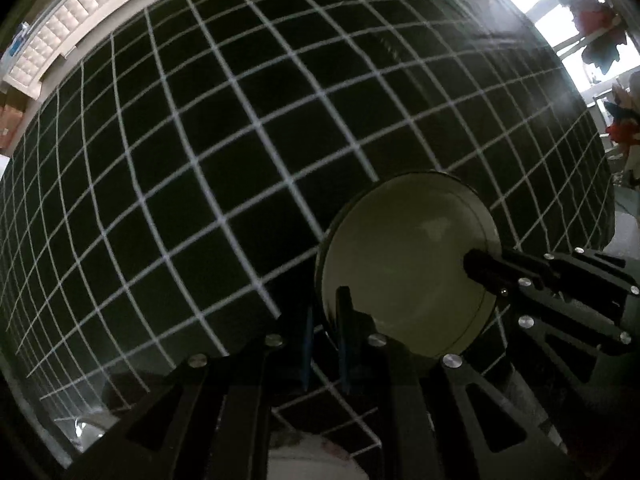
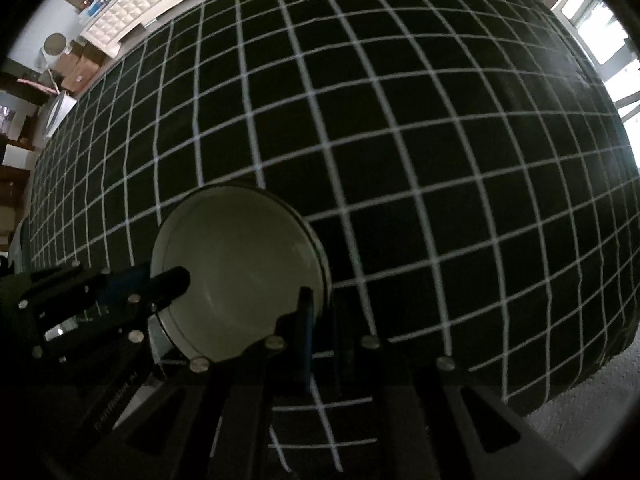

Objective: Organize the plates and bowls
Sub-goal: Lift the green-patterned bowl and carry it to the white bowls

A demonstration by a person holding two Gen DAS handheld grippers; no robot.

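Observation:
A white bowl (image 1: 404, 264) with a dark rim hangs over the black grid-patterned cloth (image 1: 200, 140), gripped from two sides. My left gripper (image 1: 326, 336) points down and is shut on the bowl's near-left rim, one finger inside and one outside. My right gripper (image 1: 476, 266) is shut on the opposite rim. In the right wrist view the same bowl (image 2: 240, 264) sits low and left. There the right gripper (image 2: 320, 328) pinches its right rim and the left gripper (image 2: 176, 278) comes in from the left onto the other edge. The rim shows a double line, so a second dish may be nested; I cannot tell.
The grid cloth (image 2: 400, 140) covers a wide, flat surface that fills both views. A white tufted headboard (image 2: 160, 4) runs along its far side. Cardboard boxes (image 2: 84, 64) stand at the far left, bright windows (image 1: 560, 20) at the right, and grey floor (image 2: 592, 400) at the lower right.

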